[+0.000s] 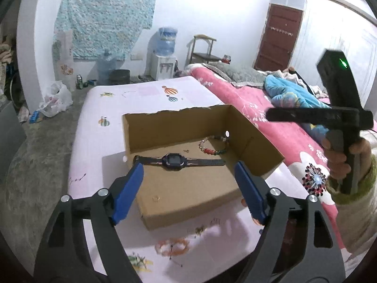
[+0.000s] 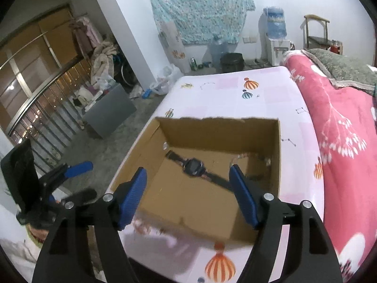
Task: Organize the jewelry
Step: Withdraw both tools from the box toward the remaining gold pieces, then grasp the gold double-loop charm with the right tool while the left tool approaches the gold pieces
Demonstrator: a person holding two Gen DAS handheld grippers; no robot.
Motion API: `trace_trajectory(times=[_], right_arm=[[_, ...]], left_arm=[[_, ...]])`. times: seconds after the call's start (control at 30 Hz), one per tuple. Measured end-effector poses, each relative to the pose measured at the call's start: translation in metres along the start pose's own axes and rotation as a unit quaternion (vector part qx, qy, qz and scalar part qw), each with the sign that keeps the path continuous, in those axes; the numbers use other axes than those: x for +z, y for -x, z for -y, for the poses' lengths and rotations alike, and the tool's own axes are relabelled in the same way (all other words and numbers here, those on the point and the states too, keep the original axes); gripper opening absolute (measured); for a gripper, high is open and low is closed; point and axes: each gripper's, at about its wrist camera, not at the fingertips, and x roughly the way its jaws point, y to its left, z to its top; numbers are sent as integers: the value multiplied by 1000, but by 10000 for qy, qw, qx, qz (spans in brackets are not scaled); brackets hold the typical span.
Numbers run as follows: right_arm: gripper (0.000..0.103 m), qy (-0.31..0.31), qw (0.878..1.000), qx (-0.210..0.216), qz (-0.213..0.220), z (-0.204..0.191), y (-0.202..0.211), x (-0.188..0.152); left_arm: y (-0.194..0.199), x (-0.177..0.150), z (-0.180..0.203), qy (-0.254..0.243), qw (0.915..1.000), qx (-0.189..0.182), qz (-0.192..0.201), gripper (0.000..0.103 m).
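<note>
Fingers (image 2: 243, 195) over watch (image 2: 195, 167) (strap half-hidden)

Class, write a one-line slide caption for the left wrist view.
Open left gripper above a cardboard box holding a watch, beaded bracelet and small ring.

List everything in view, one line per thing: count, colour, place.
cardboard box: one, brown, open, on the table
watch: one, black, flat on the box floor
beaded bracelet: one, red, green and pale beads, box's far right corner
ring: one, small, gold-coloured, box floor near front
table: one, pink balloon-print cover, beside the bed
bed: one, pink floral blanket, right
water dispenser: one, white with blue bottle, far wall
chair: one, wooden, far wall
left tongs: blue pads, open, empty
right tongs: blue pads, open, empty
</note>
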Motion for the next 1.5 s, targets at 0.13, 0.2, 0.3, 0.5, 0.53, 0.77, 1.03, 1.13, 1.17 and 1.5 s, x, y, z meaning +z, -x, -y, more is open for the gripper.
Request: trace_trajectory(times=[0.13, 0.2, 0.3, 0.5, 0.53, 0.77, 1.03, 1.13, 1.17, 1.5], right_arm=[[71, -14, 9998, -142, 149, -8, 18, -39], [71, -66, 9997, -183, 172, -9, 22, -58], [71, -197, 9995, -231, 109, -8, 21, -86], [71, -400, 9979, -435, -278, -5, 0, -140], [71, -430, 9971, -496, -377, -3, -6, -148], [66, -794, 9941, -331, -659, 3, -40, -172], [45, -548, 9951, -265, -781, -11, -75, -168], [42, -237, 9961, -343, -779, -19, -86, -163], [41, -138, 9961, -372, -784, -22, -89, -163], [41, 345, 9943, -609, -800, -32, -106, -156]], left_arm=[[20, -26, -2, 12, 9999, 98, 89, 79], [26, -40, -3, 46, 9999, 106, 62, 79], [27, -60, -6, 119, 9998, 156, -29, 79], [10, -108, -9, 129, 9978, 417, -494, 79], [5, -116, -8, 81, 9970, 488, -592, 79], [-27, -142, 1, 118, 9944, 518, -918, 78], [-53, -143, 25, -360, 9951, 332, -859, 56], [-63, -141, 29, -511, 9944, 314, -867, 45], [-65, -140, 30, -544, 9945, 282, -849, 40], [-88, -141, 35, -888, 9899, 426, -1015, 34]])
